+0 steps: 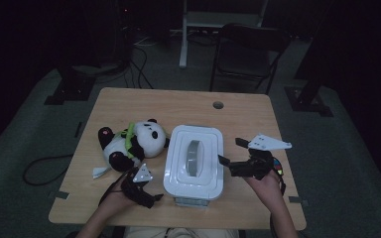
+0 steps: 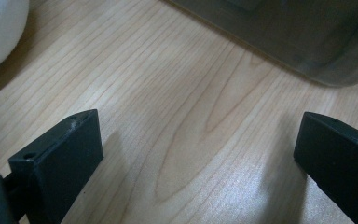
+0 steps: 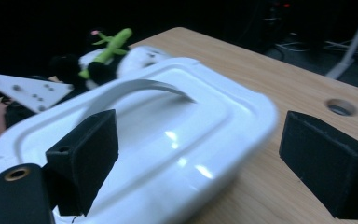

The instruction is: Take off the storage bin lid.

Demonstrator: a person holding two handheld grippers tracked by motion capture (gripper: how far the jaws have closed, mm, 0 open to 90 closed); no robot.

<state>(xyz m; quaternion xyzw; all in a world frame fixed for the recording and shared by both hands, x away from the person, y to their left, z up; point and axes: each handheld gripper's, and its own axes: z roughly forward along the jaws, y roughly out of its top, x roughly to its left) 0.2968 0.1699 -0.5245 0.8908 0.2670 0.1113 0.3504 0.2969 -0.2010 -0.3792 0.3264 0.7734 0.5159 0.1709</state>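
1. Right of centre in the high view, the right tool (image 1: 230, 156) hangs just off the right edge of the white rectangular plastic storage box (image 1: 194, 161), jaws spread wide and holding nothing.
2. Seen in the right gripper view, that tool's (image 3: 198, 165) jaws straddle the near corner of the box's white lid (image 3: 168, 140); the left jaw overlaps the lid in the picture, and contact cannot be told.
3. Lower left in the high view, the left tool (image 1: 151, 193) sits low over the pale wooden counter (image 1: 129, 101), close to the box's lower left corner.
4. Its own view shows the left tool (image 2: 198, 158) gaping wide over bare wood grain, with the box's translucent wall (image 2: 307, 42) at upper right.
5. Centre frame in the high view, the box lies closed, a grey handle (image 1: 194, 156) running along the lid.
6. Left of the box, a black-and-white plush panda (image 1: 134, 144) with a green strap lies against its left side.
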